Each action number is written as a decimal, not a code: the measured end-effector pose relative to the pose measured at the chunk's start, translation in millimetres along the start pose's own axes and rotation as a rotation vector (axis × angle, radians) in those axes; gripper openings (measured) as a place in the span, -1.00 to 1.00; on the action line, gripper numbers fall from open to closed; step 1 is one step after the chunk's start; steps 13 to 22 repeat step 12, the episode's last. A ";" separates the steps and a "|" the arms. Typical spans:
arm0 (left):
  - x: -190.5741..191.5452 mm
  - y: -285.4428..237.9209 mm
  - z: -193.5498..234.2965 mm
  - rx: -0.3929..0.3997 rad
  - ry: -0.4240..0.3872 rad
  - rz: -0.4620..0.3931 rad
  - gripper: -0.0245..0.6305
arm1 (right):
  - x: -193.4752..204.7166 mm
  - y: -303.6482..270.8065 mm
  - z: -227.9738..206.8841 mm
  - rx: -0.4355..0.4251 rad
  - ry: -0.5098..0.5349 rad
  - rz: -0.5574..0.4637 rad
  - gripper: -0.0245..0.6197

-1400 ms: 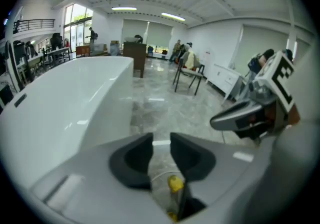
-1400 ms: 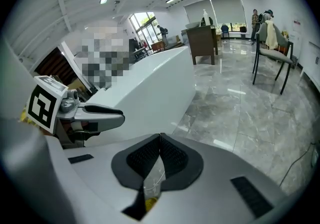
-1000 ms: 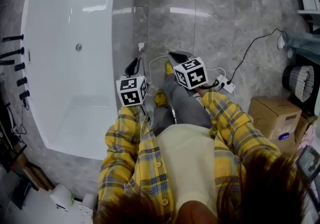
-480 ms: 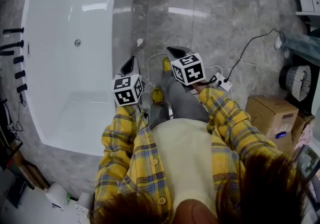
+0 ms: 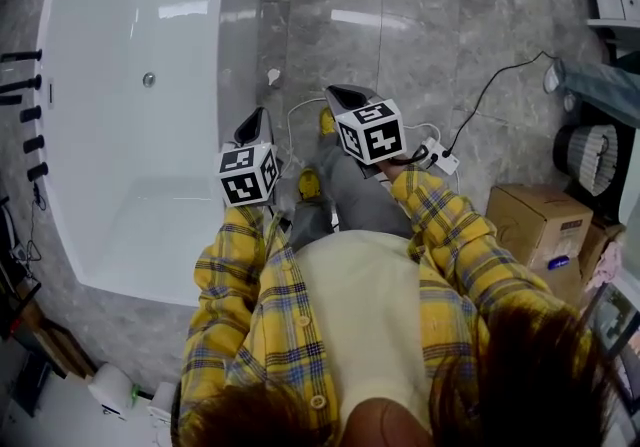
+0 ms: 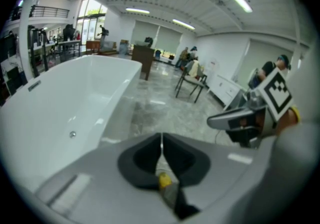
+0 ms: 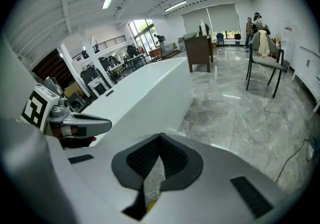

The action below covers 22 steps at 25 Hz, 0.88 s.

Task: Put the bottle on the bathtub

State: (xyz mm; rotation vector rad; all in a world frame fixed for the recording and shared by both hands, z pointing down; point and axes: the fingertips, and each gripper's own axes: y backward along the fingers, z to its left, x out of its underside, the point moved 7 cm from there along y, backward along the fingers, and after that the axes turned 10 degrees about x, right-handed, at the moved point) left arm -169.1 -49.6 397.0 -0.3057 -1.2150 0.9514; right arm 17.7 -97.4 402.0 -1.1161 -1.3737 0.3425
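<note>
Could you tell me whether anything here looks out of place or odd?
A white power strip and its cables lie loose on the floor close to the person's yellow shoes, which looks like a trip hazard. Also, no bottle shows in any view; the left gripper and right gripper both have their jaws together.

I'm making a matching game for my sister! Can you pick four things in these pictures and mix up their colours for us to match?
Things:
1. bathtub
2. cardboard box
3. shirt sleeve
4. floor

Colours:
A. brown
B. grey marble
C. white
D. yellow checks

Pairs: 1-C, 2-A, 3-D, 4-B
</note>
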 end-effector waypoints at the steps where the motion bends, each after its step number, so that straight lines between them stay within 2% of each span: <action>1: 0.2 0.2 0.0 0.001 0.000 0.002 -0.88 | -0.1 0.4 0.3 0.000 -0.001 0.000 -0.89; 22: 1.0 -11.1 -6.9 0.005 0.006 0.017 -0.88 | 0.3 -0.5 -12.9 0.012 -0.014 0.006 -0.89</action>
